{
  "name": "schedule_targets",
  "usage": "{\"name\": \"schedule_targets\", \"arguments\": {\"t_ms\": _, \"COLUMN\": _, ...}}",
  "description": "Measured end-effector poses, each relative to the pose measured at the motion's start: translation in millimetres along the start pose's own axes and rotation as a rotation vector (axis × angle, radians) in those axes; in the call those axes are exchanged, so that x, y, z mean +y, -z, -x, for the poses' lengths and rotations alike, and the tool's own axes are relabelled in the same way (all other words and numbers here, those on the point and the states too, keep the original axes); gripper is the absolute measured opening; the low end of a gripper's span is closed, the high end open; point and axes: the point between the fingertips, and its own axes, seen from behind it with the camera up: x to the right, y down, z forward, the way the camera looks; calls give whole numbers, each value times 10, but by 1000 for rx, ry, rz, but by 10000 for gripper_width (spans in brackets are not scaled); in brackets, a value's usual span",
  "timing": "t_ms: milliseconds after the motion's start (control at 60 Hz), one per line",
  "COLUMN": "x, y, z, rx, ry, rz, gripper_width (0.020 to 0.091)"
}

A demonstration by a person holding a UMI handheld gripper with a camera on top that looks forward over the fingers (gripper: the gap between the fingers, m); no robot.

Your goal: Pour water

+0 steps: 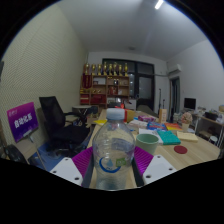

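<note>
- Two pink-padded fingers [84, 160] of the gripper [113, 168] flank a clear plastic bottle [113, 150] — both pads look pressed against its sides, so the gripper is clenched on it.
- Upright between the fingers, the bottle wears a white cap [115, 115]; its ribbed body is see-through, and how much water it holds cannot be told.
- Just beyond the bottle, on the wooden table [190, 153], sits a pale green bowl [148, 140]; its contents are hidden.
- Further toward the table's far edge lie colourful items — a yellow piece [101, 122], an orange box [164, 116] and a stack of bright sheets [167, 136]; a dark red round coaster [180, 149] lies near the right edge.
- No brand can be read on the bottle; a purple sign [22, 121] with white writing stands off the table's left side, too small to read.
- A black office chair [57, 122] stands left of the table.
- At the back wall, a red-and-wood shelf [106, 85] carries rows of small objects, beside a dark doorway [146, 84].
- White walls and a ceiling strip light [159, 4] close the room.
</note>
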Motion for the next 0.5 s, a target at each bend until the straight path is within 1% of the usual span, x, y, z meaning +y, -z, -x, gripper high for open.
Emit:
{"name": "schedule_targets", "arguments": {"t_ms": 117, "x": -4, "y": -84, "z": -5, "rx": -22, "ry": 3, "rz": 9, "gripper_width": 571}}
{"name": "schedule_targets", "arguments": {"t_ms": 150, "x": 4, "y": -108, "z": -24, "rx": -19, "ry": -11, "rz": 22, "gripper_width": 566}}
{"name": "schedule_targets", "arguments": {"t_ms": 167, "x": 11, "y": -127, "z": -32, "rx": -19, "ry": -17, "rz": 32, "gripper_width": 547}}
{"name": "schedule_targets", "arguments": {"t_ms": 200, "x": 25, "y": -137, "z": -26, "rx": -29, "ry": -23, "rz": 51, "gripper_width": 540}}
{"name": "schedule_targets", "arguments": {"t_ms": 217, "x": 42, "y": -174, "z": -39, "rx": -41, "ry": -22, "rz": 57, "gripper_width": 511}}
{"name": "schedule_targets", "arguments": {"t_ms": 233, "x": 44, "y": -194, "z": -31, "rx": -50, "ry": -24, "rz": 65, "gripper_width": 526}}
{"name": "schedule_targets", "arguments": {"t_ms": 250, "x": 43, "y": -209, "z": -12, "rx": -63, "ry": -29, "rz": 73, "gripper_width": 483}}
{"name": "schedule_targets", "arguments": {"t_ms": 267, "x": 39, "y": -221, "z": 10, "rx": -75, "ry": -41, "rz": 82, "gripper_width": 482}}
{"name": "schedule_targets", "arguments": {"t_ms": 300, "x": 20, "y": -212, "z": 129, "rx": -100, "ry": -87, "rz": 106, "gripper_width": 455}}
{"name": "schedule_targets", "arguments": {"t_ms": 367, "x": -83, "y": -281, "z": 257, "rx": -190, "ry": -224, "rz": 143, "gripper_width": 454}}
{"name": "schedule_targets", "arguments": {"t_ms": 400, "x": -212, "y": -251, "z": 393, "rx": -221, "ry": -307, "rz": 154, "gripper_width": 455}}
{"name": "schedule_targets", "arguments": {"t_ms": 433, "x": -375, "y": -275, "z": 408, "rx": -242, "ry": -415, "rz": 163, "gripper_width": 454}}
{"name": "schedule_targets", "arguments": {"t_ms": 450, "x": -389, "y": -349, "z": 364, "rx": -262, "ry": -472, "rz": 165, "gripper_width": 454}}
{"name": "schedule_targets", "arguments": {"t_ms": 500, "x": -563, "y": -405, "z": 423, "rx": -318, "ry": -668, "rz": 200, "gripper_width": 453}}
